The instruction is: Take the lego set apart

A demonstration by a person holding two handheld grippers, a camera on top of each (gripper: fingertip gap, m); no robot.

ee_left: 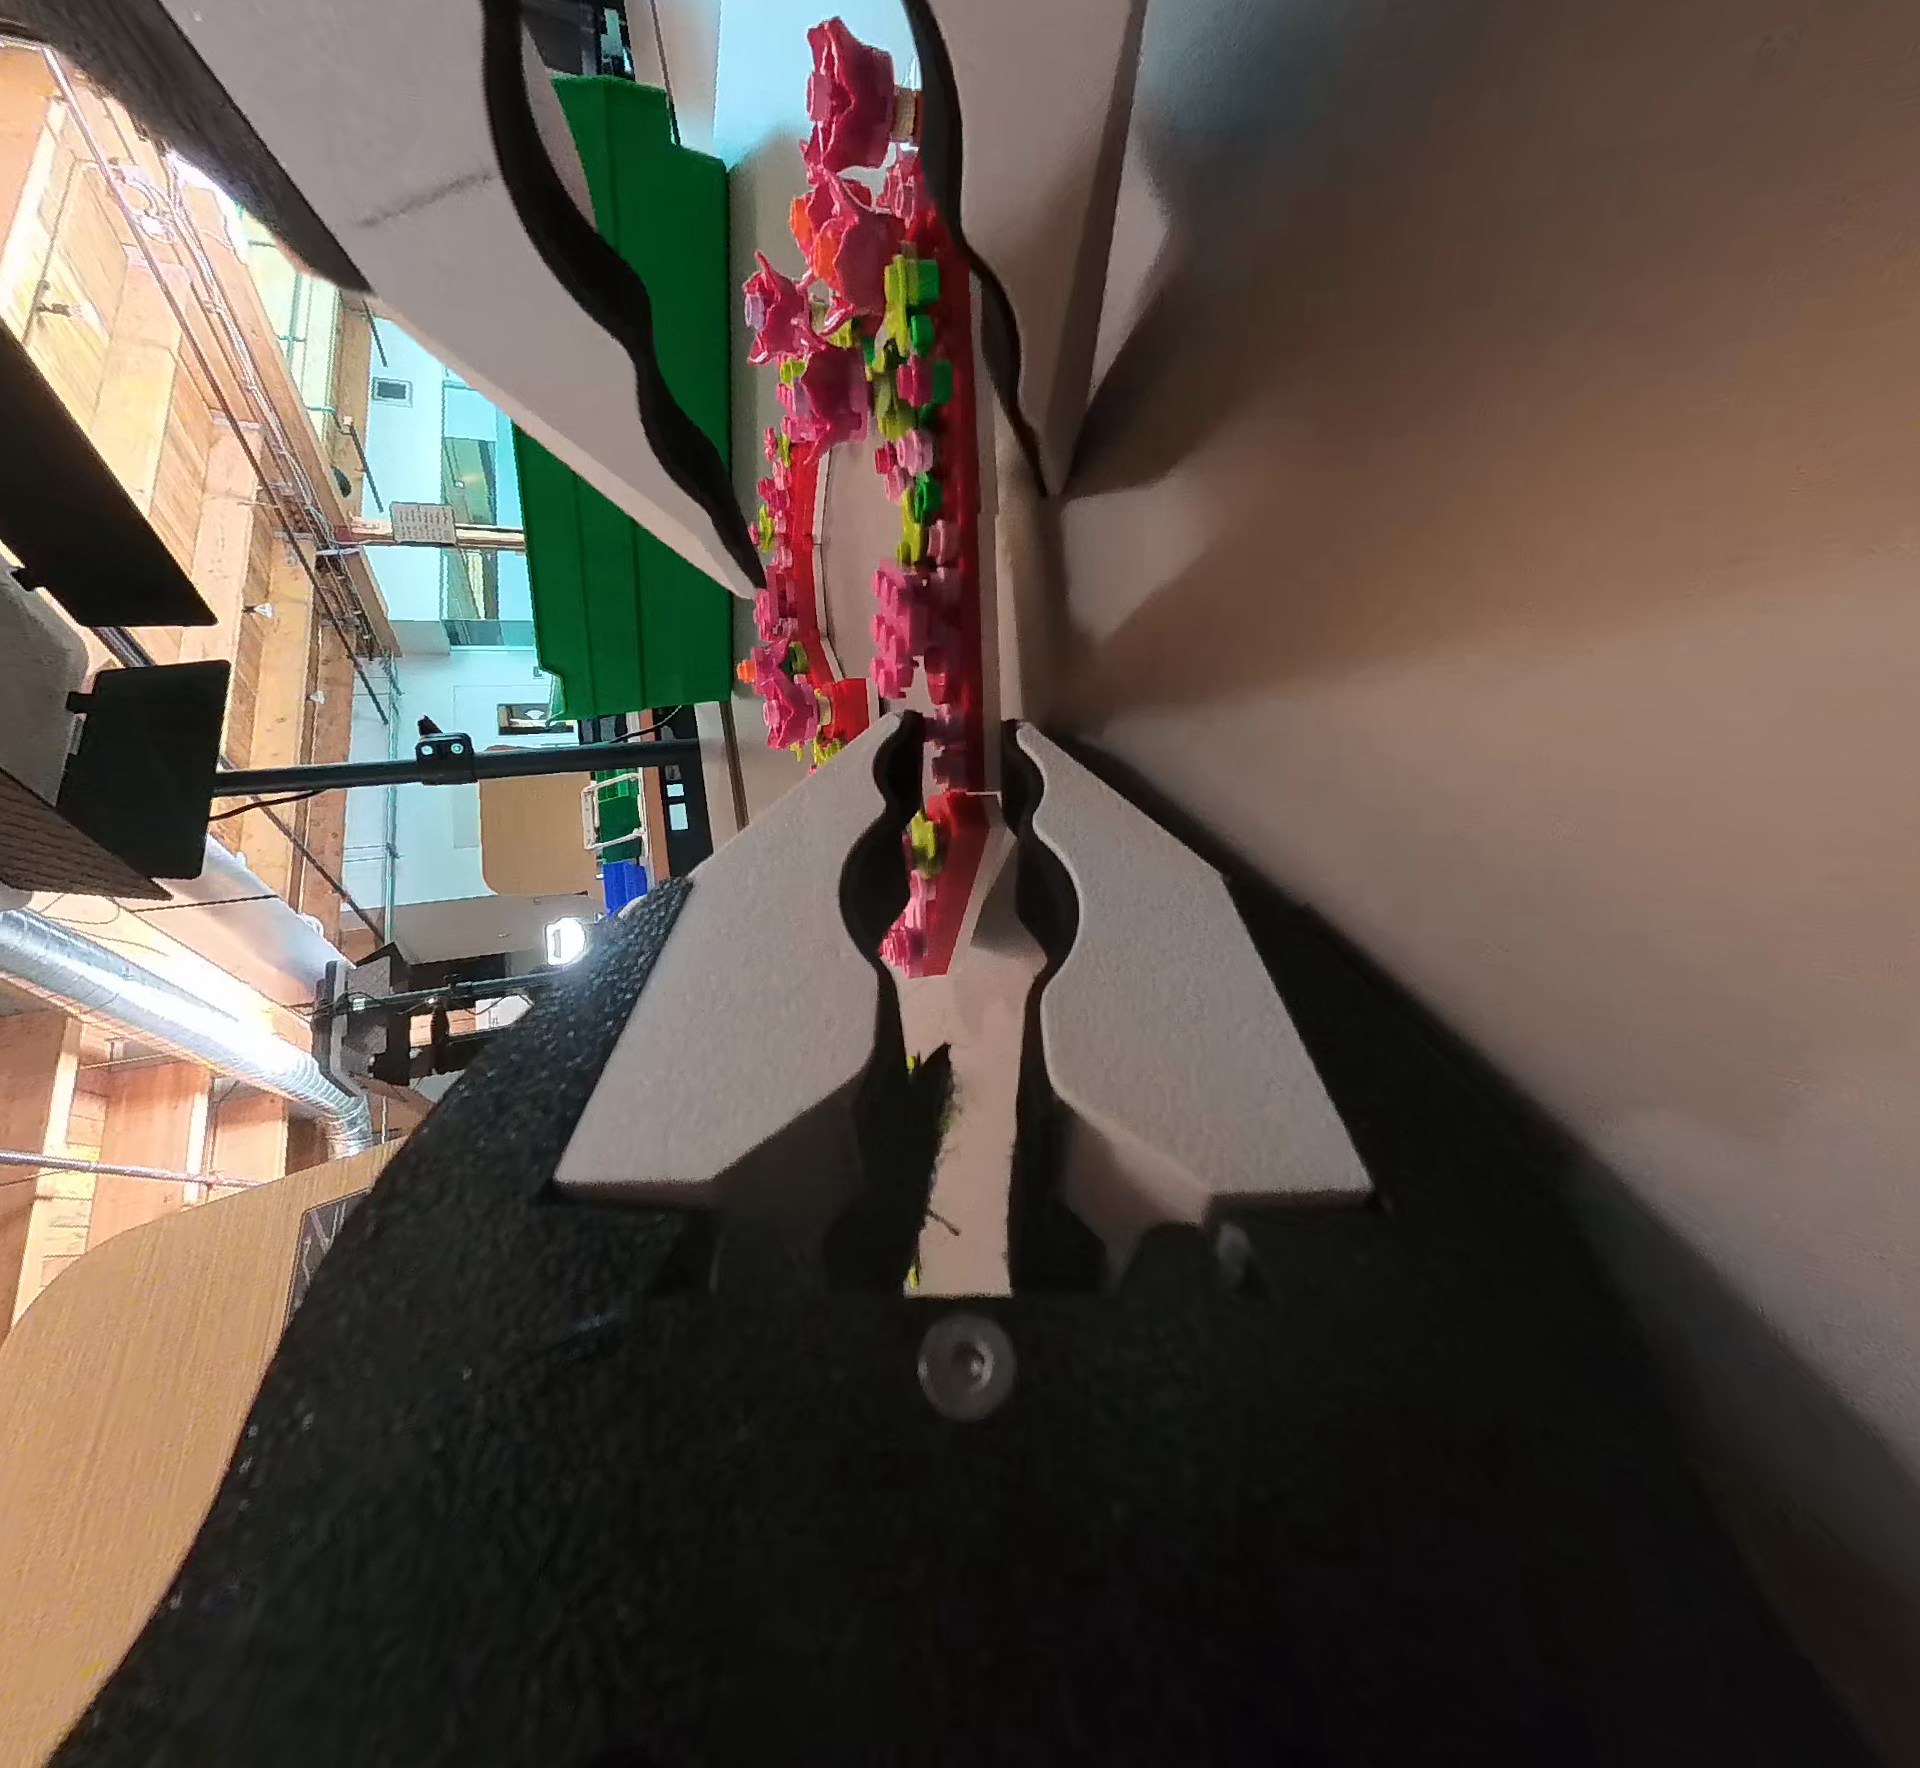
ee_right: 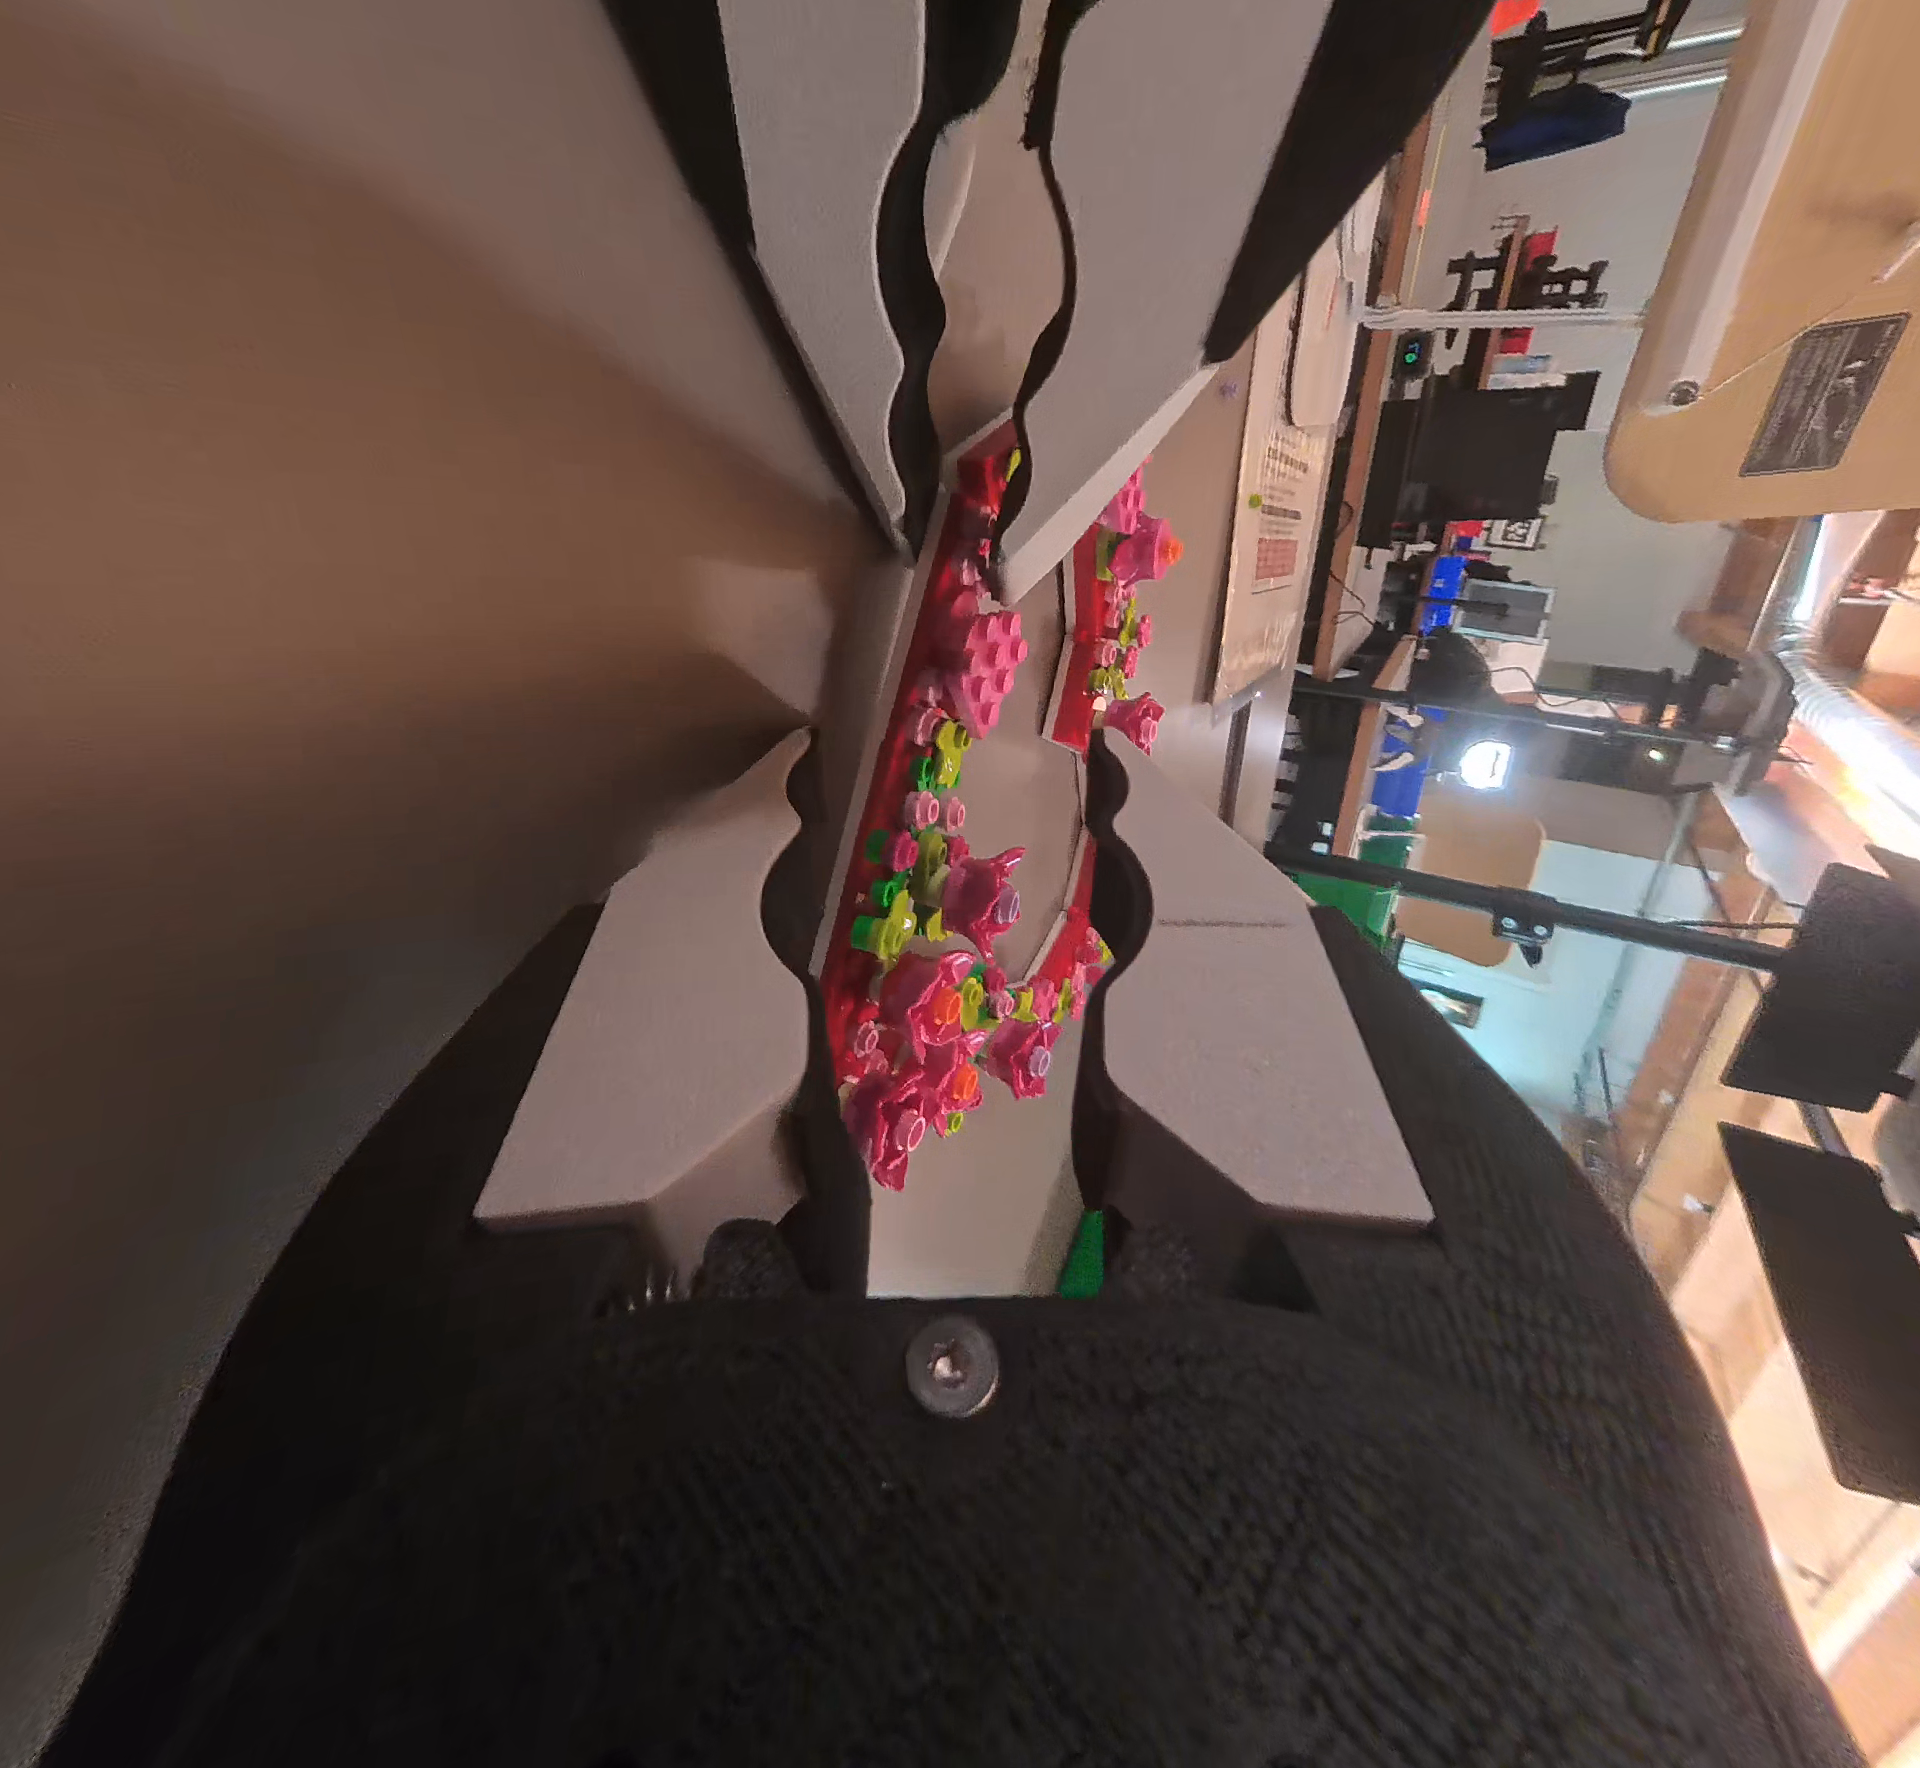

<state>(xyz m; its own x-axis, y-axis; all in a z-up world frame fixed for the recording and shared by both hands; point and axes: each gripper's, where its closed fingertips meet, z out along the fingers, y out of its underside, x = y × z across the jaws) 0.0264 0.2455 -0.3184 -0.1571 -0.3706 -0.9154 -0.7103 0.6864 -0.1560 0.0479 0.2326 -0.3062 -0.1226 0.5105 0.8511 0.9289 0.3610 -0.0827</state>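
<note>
Lego set [ee_left: 914, 492]: a red ring-shaped plate studded with glossy pink flowers and lime leaves, lying flat on the matte white table [ee_left: 1455, 679], running up the middle of both frames. The left gripper [ee_left: 961, 762] is clamping its wavy, black-padded white tongs on the ring's near end, judged to be anchoring it. The right gripper [ee_right: 951, 752] is standing with its tongs apart, straddling the flowered end without gripping. A ribbed green bin [ee_left: 623, 430] is sitting beyond, left of centre.
</note>
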